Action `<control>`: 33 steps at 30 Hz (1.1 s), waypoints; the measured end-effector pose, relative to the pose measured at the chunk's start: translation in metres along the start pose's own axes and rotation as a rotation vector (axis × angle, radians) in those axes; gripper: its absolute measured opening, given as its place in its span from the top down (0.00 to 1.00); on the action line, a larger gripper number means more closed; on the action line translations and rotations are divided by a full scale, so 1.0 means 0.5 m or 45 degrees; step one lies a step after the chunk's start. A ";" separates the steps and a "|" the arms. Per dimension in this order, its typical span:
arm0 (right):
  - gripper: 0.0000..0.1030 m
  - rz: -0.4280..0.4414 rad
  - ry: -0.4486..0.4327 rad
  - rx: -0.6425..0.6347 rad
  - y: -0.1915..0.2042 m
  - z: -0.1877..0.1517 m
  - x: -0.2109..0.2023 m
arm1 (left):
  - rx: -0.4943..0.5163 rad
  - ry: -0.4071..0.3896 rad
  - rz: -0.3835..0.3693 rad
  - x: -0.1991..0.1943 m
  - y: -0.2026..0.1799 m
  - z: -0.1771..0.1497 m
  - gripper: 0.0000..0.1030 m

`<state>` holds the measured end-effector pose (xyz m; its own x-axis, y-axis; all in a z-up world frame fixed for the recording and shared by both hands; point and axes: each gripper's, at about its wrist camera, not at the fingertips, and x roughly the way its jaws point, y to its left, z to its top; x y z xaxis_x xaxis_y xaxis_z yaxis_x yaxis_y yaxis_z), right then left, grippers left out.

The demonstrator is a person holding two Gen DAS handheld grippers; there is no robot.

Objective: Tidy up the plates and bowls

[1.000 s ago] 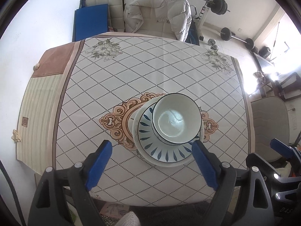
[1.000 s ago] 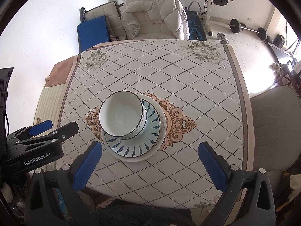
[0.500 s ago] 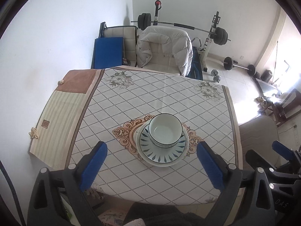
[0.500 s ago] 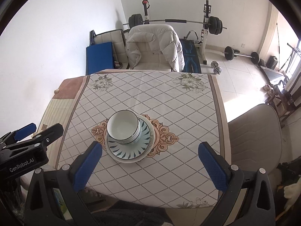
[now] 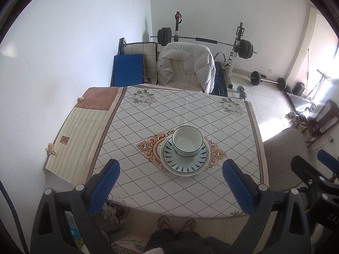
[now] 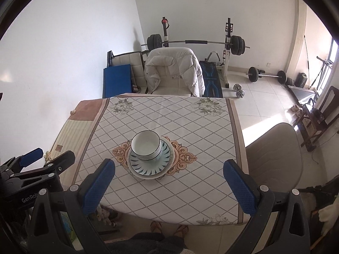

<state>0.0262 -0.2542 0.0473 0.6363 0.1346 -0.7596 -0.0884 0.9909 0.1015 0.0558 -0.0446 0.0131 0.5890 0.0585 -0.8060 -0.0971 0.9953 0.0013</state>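
A white bowl with a dark rim sits on a blue-leaf patterned plate, which rests on a larger white plate, all stacked at the middle of the table. The stack also shows in the right wrist view: bowl, patterned plate. My left gripper is open and empty, held well back above the table's near edge. My right gripper is open and empty, likewise back from the stack.
The table wears a diamond-patterned cloth. A chair with a white jacket stands at the far side, a grey chair at the right. A barbell rack stands by the back wall. The person's feet show below.
Both grippers have pulled back and up from the stack, so the table looks smaller and more of the room shows. The stack has not moved.
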 end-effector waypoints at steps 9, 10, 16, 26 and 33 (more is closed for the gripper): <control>0.00 -0.078 -0.042 0.007 0.063 -0.037 -0.085 | 0.006 -0.026 -0.049 -0.066 0.047 -0.024 0.04; 0.00 -0.090 -0.041 0.009 0.071 -0.045 -0.091 | 0.004 -0.026 -0.057 -0.069 0.051 -0.026 0.04; 0.00 -0.140 -0.023 0.025 0.103 -0.078 -0.116 | 0.014 -0.024 -0.084 -0.085 0.072 -0.045 0.04; 0.00 -0.176 -0.024 0.053 0.122 -0.098 -0.125 | 0.024 -0.074 -0.109 -0.109 0.089 -0.058 0.01; 0.00 -0.195 -0.034 0.047 0.126 -0.093 -0.127 | 0.038 -0.076 -0.123 -0.116 0.087 -0.061 0.00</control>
<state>-0.0554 -0.2003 0.0721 0.6600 -0.0184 -0.7510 0.0391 0.9992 0.0099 -0.0070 -0.0073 0.0418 0.6413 -0.0344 -0.7665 -0.0141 0.9983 -0.0566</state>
